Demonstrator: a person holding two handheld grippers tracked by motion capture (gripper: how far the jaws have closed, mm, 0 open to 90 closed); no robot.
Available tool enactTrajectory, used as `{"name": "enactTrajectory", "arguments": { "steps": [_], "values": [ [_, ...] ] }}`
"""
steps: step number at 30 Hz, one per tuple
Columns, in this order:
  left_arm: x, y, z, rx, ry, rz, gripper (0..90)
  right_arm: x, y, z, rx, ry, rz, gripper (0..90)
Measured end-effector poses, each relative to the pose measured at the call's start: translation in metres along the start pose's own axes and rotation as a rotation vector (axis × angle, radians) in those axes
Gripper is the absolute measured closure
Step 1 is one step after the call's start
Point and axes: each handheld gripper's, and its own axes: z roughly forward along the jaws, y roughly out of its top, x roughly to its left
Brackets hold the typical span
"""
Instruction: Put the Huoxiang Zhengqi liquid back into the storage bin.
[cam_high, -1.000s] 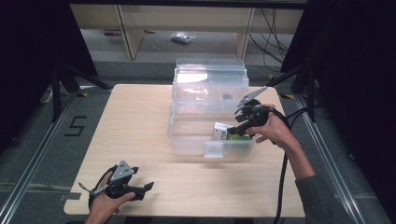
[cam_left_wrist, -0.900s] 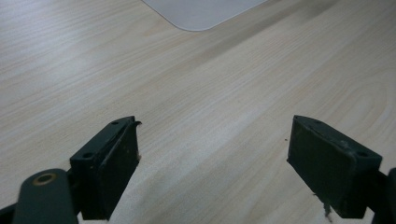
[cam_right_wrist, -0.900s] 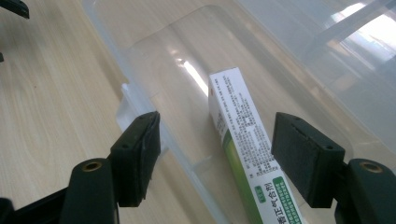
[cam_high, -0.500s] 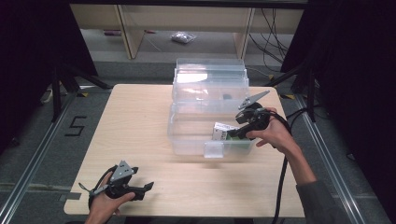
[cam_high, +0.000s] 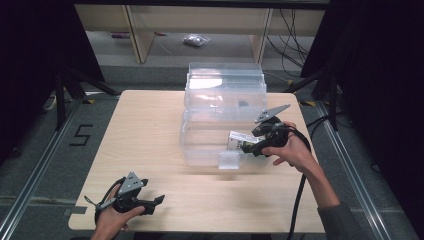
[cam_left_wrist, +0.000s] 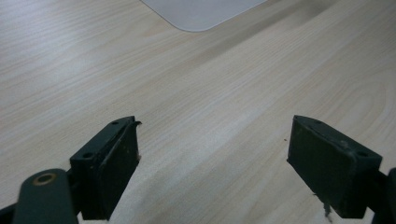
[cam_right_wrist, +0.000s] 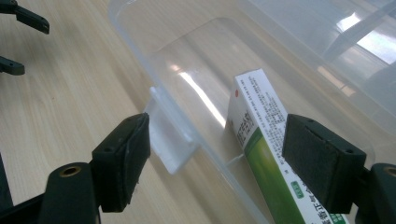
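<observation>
A white and green carton lies inside a clear plastic bin at mid-table. In the right gripper view the carton rests slanted on the bin floor. My right gripper reaches into the bin from the right. Its jaws have just been opening, and the right gripper now stands open, with the carton close to the right pad but not pressed. My left gripper rests near the table's front left corner. The left gripper is open over bare wood.
The bin's clear lid stands up behind it. A latch tab sticks out of the bin's front wall, and the same tab shows between my right jaws. A cable trails from the right gripper. The wooden table has free room on its left.
The right gripper has shifted slightly to the right, and its grey plate has tilted up. The carton stays in the bin. The left hand has not moved.
</observation>
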Motion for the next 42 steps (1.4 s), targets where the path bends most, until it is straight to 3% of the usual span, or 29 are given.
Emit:
{"name": "enactTrajectory", "arguments": {
  "steps": [1, 3, 4, 5, 10, 11, 14, 15, 17, 19, 21, 23, 25, 34, 36, 37, 38, 39, 40, 41, 42],
  "values": [
    [0.000, 0.000, 0.000, 0.000, 0.000, 0.000, 15.7, 0.001, -0.001, -0.001, 0.019, -0.010, 0.009, 24.5],
    [0.000, 0.000, 0.000, 0.000, 0.000, 0.000, 15.7, 0.002, -0.004, 0.002, -0.017, 0.004, -0.028, 24.0],
    [0.000, 0.000, 0.000, 0.000, 0.001, 0.000, 15.8, 0.002, -0.005, 0.001, -0.009, 0.003, -0.033, 23.3],
    [0.000, 0.000, 0.000, 0.000, 0.001, 0.000, 15.7, 0.005, -0.007, 0.003, -0.019, -0.004, -0.014, 23.2],
    [-0.001, 0.000, 0.001, -0.011, -0.001, -0.013, 15.8, 0.008, -0.010, 0.002, -0.015, 0.010, -0.036, 22.6],
    [-0.001, 0.000, 0.001, -0.011, -0.001, -0.013, 15.7, 0.012, -0.012, 0.003, -0.022, 0.026, 0.001, 22.4],
    [0.000, 0.000, 0.000, 0.000, 0.000, 0.000, 15.7, 0.010, -0.014, 0.004, -0.020, 0.019, -0.045, 21.8],
    [0.000, 0.000, 0.000, 0.000, 0.000, -0.002, 15.7, 0.013, -0.017, 0.005, -0.031, 0.019, -0.013, 21.8],
    [0.000, 0.000, 0.000, -0.003, -0.002, -0.001, 15.8, 0.015, -0.019, 0.005, -0.032, 0.007, -0.007, 21.9],
    [0.000, 0.000, -0.001, 0.001, 0.000, 0.002, 15.8, 0.017, -0.023, 0.004, -0.045, 0.002, -0.033, 21.9],
    [-0.001, 0.000, 0.000, -0.016, 0.000, -0.017, 15.8, 0.021, -0.027, 0.004, -0.064, 0.000, -0.022, 21.9],
    [0.000, 0.000, -0.001, -0.007, 0.001, -0.008, 15.7, 0.024, -0.029, 0.002, -0.050, -0.004, -0.015, 21.8],
    [0.000, 0.000, -0.001, 0.001, 0.000, 0.001, 15.7, 0.027, -0.033, 0.005, -0.080, -0.001, -0.025, 21.7],
    [0.000, 0.000, -0.002, -0.001, 0.002, 0.001, 15.8, 0.039, -0.043, 0.010, -0.084, 0.012, -0.033, 21.7],
    [0.000, 0.000, -0.002, 0.002, 0.005, 0.000, 15.8, 0.040, -0.044, 0.011, -0.093, -0.004, -0.040, 21.7],
    [0.000, 0.000, -0.002, 0.005, 0.000, 0.001, 15.8, 0.042, -0.045, 0.009, -0.072, 0.012, -0.027, 21.7],
    [0.000, 0.000, -0.002, 0.008, -0.002, 0.000, 15.7, 0.043, -0.046, 0.011, -0.094, 0.011, -0.027, 21.7],
    [0.000, 0.000, -0.002, 0.001, 0.003, -0.001, 15.7, 0.042, -0.046, 0.011, -0.088, 0.022, -0.052, 21.6],
    [0.000, 0.000, -0.002, 0.001, 0.003, 0.000, 15.7, 0.044, -0.047, 0.012, -0.097, 0.018, -0.023, 21.6],
    [0.000, 0.000, -0.002, 0.001, 0.003, 0.000, 15.8, 0.043, -0.048, 0.012, -0.085, 0.019, -0.050, 21.6],
    [0.000, 0.000, -0.002, 0.000, 0.004, 0.001, 15.7, 0.045, -0.049, 0.013, -0.097, 0.011, -0.032, 21.4]
  ]
}}
